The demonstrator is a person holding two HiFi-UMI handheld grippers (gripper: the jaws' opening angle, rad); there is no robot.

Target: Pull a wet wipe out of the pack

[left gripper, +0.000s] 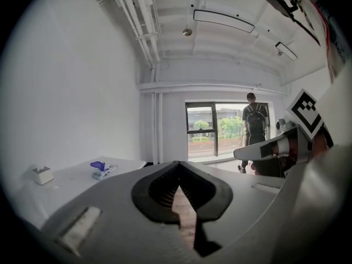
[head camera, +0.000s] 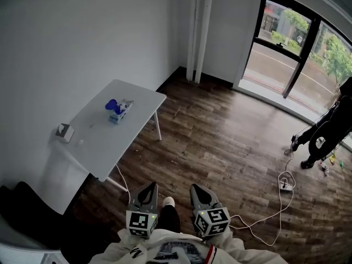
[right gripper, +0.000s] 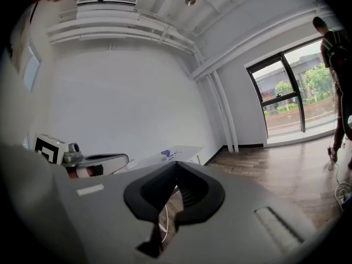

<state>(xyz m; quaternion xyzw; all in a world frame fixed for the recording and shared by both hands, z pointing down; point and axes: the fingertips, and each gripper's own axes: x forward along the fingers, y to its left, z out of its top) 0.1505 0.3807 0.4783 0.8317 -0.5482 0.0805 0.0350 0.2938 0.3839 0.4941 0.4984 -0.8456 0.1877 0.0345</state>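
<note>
The wet wipe pack point(head camera: 118, 111), white with a blue top, lies on the white table point(head camera: 137, 100) far ahead and to the left. In the left gripper view the pack point(left gripper: 103, 170) is small and distant, and in the right gripper view the pack point(right gripper: 169, 155) shows just above the jaws. My left gripper point(head camera: 149, 187) and right gripper point(head camera: 198, 189) are held side by side close to the body, over the wooden floor and well short of the table. Both are shut with nothing between their jaws. Each one shows in the other's view: the right gripper point(left gripper: 275, 147), the left gripper point(right gripper: 96, 161).
A small white box point(head camera: 65, 132) sits on the table's near left corner. A white power strip point(head camera: 285, 185) with a trailing cable lies on the floor at the right. A person point(head camera: 330, 126) in black stands by the large window. A dark chair point(head camera: 27, 205) is at lower left.
</note>
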